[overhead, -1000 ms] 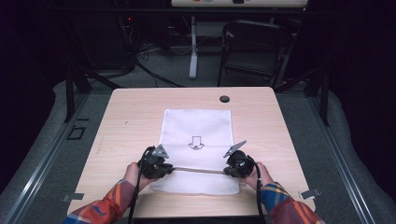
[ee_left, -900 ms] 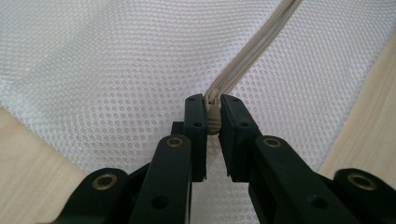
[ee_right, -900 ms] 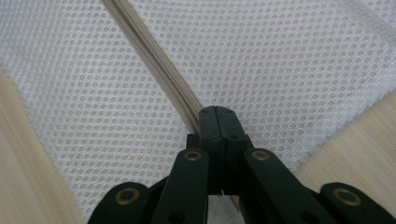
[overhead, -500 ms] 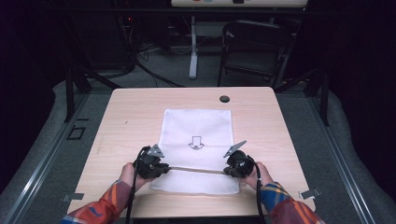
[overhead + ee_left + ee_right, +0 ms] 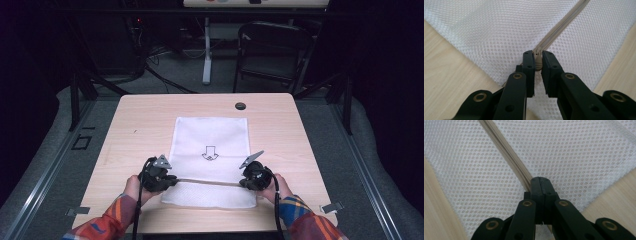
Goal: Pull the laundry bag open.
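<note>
Holding: you have the white mesh bag (image 5: 210, 160) pinched at both ends of its beige zipper (image 5: 207, 182), one gripper at each end.
Bag position: it lies flat on the bench (image 5: 140, 125), midway between the left and right edges, its near end close to the near edge where your hands come in.
Marking: a black arrow print (image 5: 210, 152) sits on the middle of the bag and points toward you.
Zipper line: it runs crosswise over the near part of the bag, stretched straight between your two grippers.
Left gripper (image 5: 537, 65): your jaws are nearly pressed together, nipping the beige zipper pull (image 5: 538, 63) at the bag's left side; the zipper tape runs away from the tips over the mesh.
Right gripper (image 5: 540, 185): your jaws are pressed tight together on the zipper's end at the bag's right side, with mesh on both sides of them.
Elsewhere on the bench: a dark round grommet (image 5: 240, 106) sits near the far edge, well apart from the bag.
</note>
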